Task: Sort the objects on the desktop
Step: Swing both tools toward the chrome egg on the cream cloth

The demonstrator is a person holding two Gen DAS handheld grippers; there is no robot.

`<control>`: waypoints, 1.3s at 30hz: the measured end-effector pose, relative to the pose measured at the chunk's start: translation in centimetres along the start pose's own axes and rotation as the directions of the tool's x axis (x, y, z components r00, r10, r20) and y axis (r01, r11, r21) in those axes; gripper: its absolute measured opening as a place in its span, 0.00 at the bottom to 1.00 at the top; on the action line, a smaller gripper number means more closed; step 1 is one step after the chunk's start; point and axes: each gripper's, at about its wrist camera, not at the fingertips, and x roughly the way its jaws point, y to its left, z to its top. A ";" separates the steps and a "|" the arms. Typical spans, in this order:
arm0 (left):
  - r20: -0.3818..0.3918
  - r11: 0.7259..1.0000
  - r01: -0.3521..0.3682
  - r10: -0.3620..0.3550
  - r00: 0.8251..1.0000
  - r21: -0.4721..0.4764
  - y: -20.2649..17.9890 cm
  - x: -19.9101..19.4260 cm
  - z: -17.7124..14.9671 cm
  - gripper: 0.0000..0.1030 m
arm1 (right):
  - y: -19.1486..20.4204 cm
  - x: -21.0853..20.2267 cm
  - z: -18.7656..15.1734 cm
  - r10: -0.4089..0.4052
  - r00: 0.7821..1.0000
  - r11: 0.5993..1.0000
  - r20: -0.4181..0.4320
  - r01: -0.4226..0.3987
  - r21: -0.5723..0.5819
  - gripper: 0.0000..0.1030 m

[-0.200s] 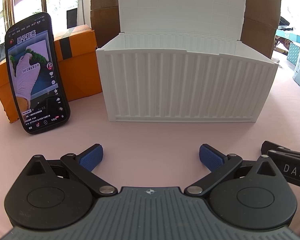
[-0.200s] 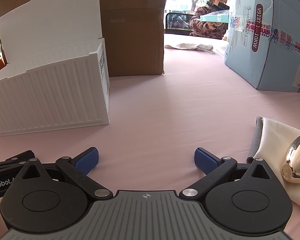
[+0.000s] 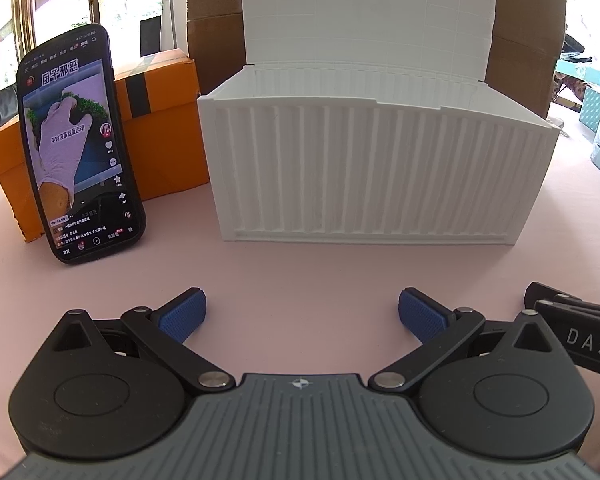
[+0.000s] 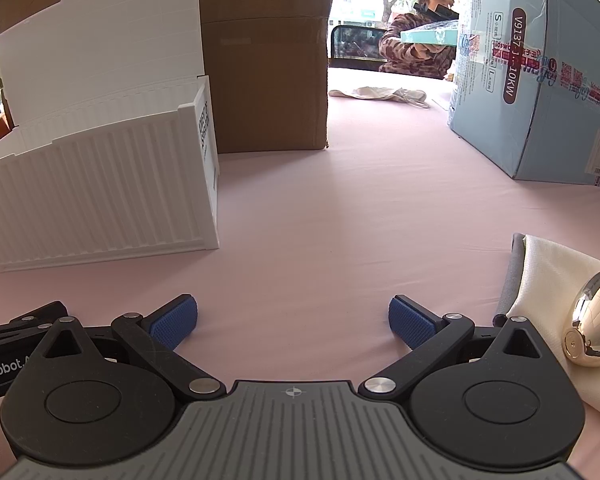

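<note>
Left gripper [image 3: 302, 316] spread wide, empty | right gripper [image 4: 293, 322] likewise | facing open white ribbed box [image 3: 376, 176] on pink table [image 3: 300, 272]

The black smartphone [image 3: 80, 148] leaning at far left shows the white heading "因子邪恶" on its screen. The black arm of the right gripper [image 3: 576, 334] reads "DAS". The shiny silver egg-shaped case [image 4: 594, 318] at near right reads "Dr.", the rest unclear. The pale blue cardboard carton [image 4: 540, 80] at far right carries "V9137" and "10KW" on a maroon label.
</note>
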 end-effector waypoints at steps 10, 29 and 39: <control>0.005 1.000 0.003 -0.003 1.000 0.006 0.4 0.1 -0.1 1.00 | 0.0 -0.1 0.0 -0.001 1.000 1.000 0.004 0.001 -0.009 1.00; 0.211 0.993 0.120 -0.115 0.971 -0.011 -2.3 -4.9 1.5 1.00 | -5.3 -5.7 2.3 0.042 0.958 0.997 0.284 -0.060 0.055 1.00; 0.414 0.938 0.325 -0.345 0.843 0.119 -13.8 -13.2 5.2 1.00 | -18.2 -13.3 2.2 0.120 0.641 0.947 0.758 -0.302 0.106 1.00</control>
